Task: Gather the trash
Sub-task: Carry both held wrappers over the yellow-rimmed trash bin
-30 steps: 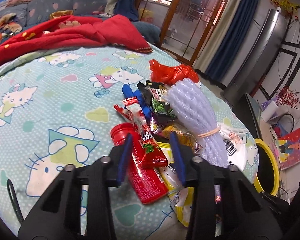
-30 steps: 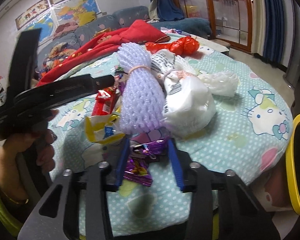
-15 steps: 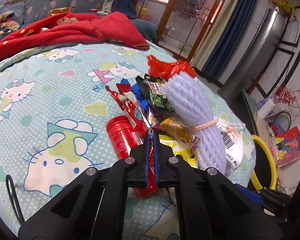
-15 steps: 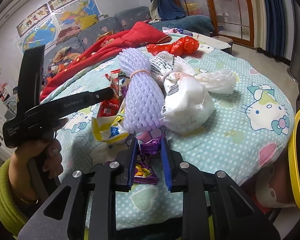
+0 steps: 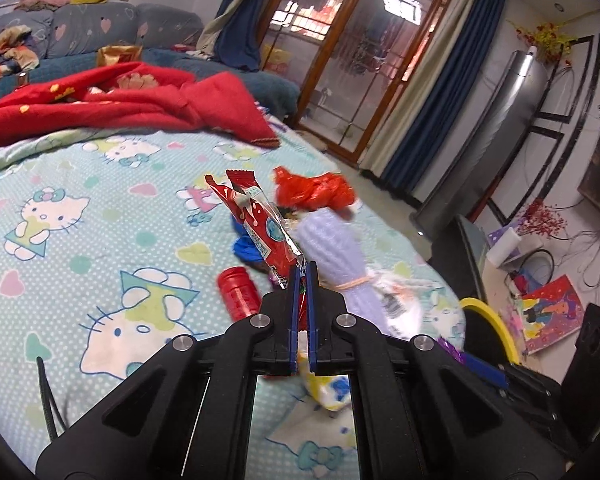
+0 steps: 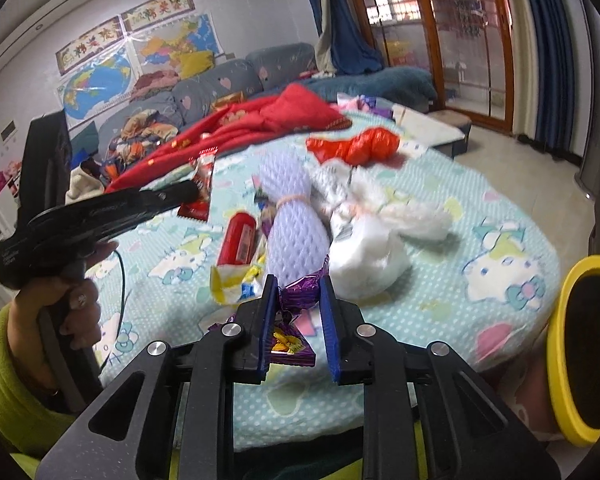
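Trash lies heaped on the cartoon-cat bedspread (image 5: pixel 80 248): a lilac foam net (image 6: pixel 296 216), a white bag (image 6: pixel 364 248), a red cylinder (image 5: pixel 238 292). Within the last second both grippers closed on wrappers and lifted them off the pile, so 2 pieces are now ready to carry to the yellow-rimmed bin (image 6: pixel 560 344). The left gripper (image 5: pixel 302 276) is pinched fully together on a red snack wrapper (image 5: pixel 260 224). The right gripper (image 6: pixel 298 292) stands slightly parted, clamping a purple candy wrapper (image 6: pixel 300 286).
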`<state>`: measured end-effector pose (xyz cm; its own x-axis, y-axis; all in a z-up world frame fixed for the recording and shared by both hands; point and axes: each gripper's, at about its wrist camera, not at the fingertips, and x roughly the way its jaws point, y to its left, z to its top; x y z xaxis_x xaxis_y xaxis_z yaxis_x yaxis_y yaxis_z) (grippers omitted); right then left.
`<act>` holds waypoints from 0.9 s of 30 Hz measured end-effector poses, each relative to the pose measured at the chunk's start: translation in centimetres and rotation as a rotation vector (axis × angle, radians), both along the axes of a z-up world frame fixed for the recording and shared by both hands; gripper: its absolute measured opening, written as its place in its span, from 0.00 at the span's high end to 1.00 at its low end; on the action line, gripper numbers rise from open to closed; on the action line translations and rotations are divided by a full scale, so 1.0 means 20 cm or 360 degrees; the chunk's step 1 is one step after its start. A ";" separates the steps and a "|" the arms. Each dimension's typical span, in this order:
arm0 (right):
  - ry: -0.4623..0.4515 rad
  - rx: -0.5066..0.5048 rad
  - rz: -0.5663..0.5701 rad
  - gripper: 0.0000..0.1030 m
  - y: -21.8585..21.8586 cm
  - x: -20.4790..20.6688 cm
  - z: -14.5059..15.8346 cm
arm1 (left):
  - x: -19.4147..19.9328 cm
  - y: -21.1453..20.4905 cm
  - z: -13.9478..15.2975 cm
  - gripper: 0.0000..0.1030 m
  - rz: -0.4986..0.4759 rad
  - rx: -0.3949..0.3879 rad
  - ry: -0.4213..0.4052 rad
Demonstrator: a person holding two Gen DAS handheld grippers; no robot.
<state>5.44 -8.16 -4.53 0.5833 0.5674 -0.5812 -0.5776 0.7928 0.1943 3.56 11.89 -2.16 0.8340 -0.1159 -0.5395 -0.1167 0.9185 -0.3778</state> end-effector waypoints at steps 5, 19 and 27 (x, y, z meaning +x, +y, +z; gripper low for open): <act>-0.0096 0.0033 -0.0067 0.80 -0.08 0.01 0.10 | -0.05 -0.09 0.07 0.99 -0.0085 0.0011 -0.0043; -0.0236 0.0106 -0.0448 0.80 -0.48 0.09 0.27 | -0.10 -0.52 0.16 0.99 -0.0443 0.0096 -0.0064; -0.0247 0.0114 -0.0672 0.80 -0.70 0.15 0.28 | -0.04 -0.69 0.13 0.99 -0.0588 0.0131 -0.0054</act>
